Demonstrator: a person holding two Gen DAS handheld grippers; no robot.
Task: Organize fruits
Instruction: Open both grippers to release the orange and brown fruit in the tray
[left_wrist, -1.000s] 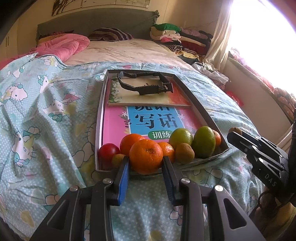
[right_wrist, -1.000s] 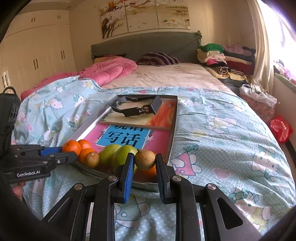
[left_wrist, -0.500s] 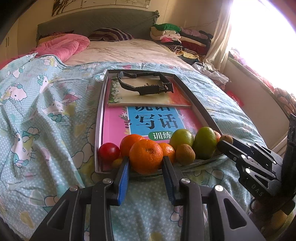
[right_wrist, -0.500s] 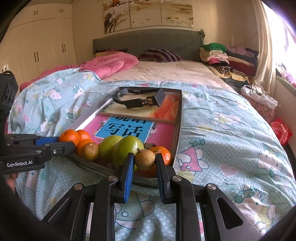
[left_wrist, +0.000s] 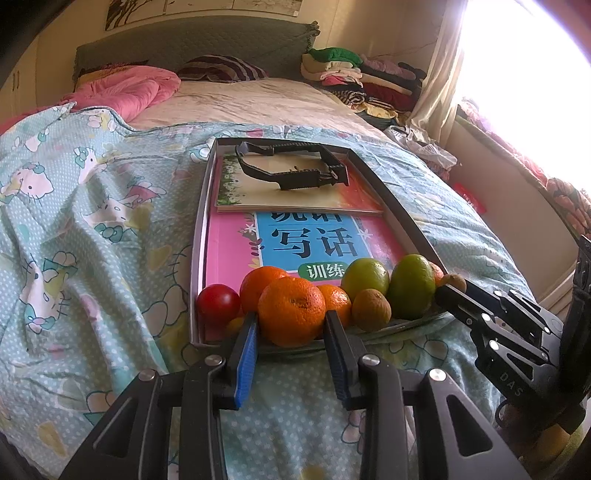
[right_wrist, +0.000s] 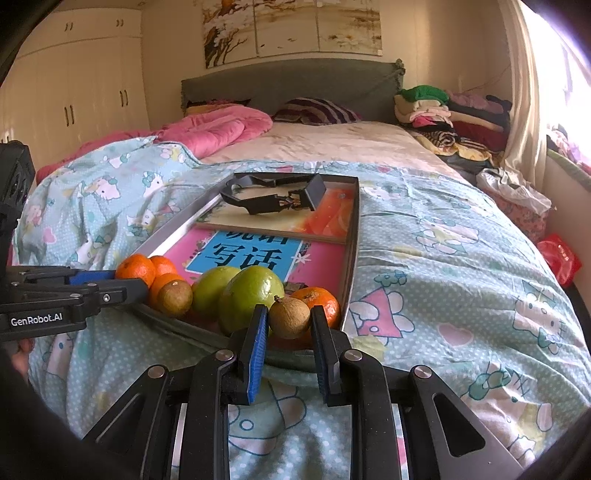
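A grey tray (left_wrist: 402, 218) lies on the bed with fruit along its near edge. My left gripper (left_wrist: 291, 325) is shut on a large orange (left_wrist: 291, 312) at that edge. Beside the orange sit a red tomato (left_wrist: 218, 302), more oranges (left_wrist: 260, 282), two green fruits (left_wrist: 410, 286) and a small brown fruit (left_wrist: 370, 309). My right gripper (right_wrist: 289, 317) is shut on another small brown fruit (right_wrist: 289, 316) over the tray's right near corner (right_wrist: 349, 291), in front of a green fruit (right_wrist: 253, 295) and an orange (right_wrist: 317, 301). The left gripper (right_wrist: 122, 286) shows at the left.
Two books (left_wrist: 310, 243) and a black clamp-like tool (left_wrist: 295, 170) lie in the tray behind the fruit. A patterned blue quilt (left_wrist: 92, 221) covers the bed. A pink blanket (right_wrist: 221, 129) and stacked clothes (right_wrist: 454, 118) sit at the far end.
My right gripper with the brown fruit has moved in over the tray's right corner, closer to the green fruit. The left gripper and its orange have stayed put.
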